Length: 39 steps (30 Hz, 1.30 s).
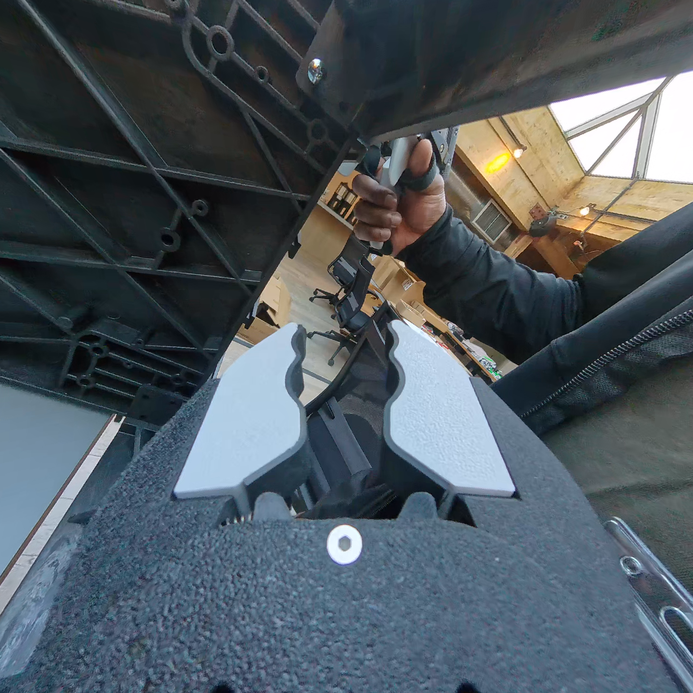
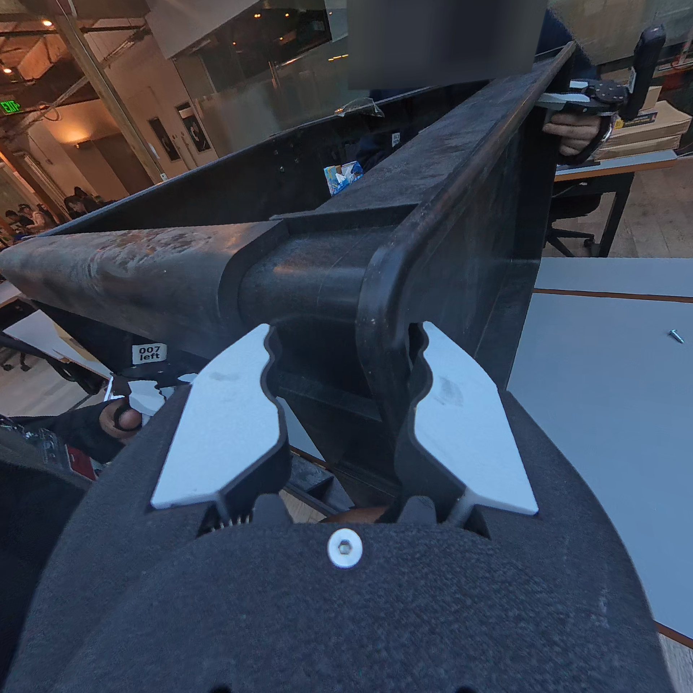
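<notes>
Right gripper (image 2: 347,360) fingers spread, straddling black plastic panel's (image 2: 375,232) curled rim at frame centre. Left gripper (image 1: 345,360) spread, empty; only its view shows panel's ribbed underside (image 1: 131,187), upper left.

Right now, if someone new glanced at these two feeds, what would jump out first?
The big black plastic panel fills the right wrist view, its rounded edge between the right gripper's open fingers. In the left wrist view its ribbed underside looms overhead, above the open left gripper. A lone screw lies on the grey table.
</notes>
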### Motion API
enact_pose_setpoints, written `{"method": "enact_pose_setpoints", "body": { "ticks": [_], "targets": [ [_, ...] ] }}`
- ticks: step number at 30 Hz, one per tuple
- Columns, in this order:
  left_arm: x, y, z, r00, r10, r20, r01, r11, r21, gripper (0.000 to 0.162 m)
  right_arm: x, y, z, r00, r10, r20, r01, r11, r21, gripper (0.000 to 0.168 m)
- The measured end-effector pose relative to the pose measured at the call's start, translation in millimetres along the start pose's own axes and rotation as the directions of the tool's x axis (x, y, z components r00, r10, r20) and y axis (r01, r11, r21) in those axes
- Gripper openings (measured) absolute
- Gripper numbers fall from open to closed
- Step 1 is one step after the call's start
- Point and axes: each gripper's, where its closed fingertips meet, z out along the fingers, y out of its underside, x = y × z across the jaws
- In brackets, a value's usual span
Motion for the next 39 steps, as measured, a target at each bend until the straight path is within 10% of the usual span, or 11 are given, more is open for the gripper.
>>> {"method": "enact_pose_setpoints", "body": {
  "ticks": [39],
  "targets": [
    [-86,-2,86,0.993,-0.080,0.086,0.086,0.994,-0.068,0.042,-3,4,15,0.968,-0.013,0.251,0.025,0.999,-0.045,0.071]
  ]
}}
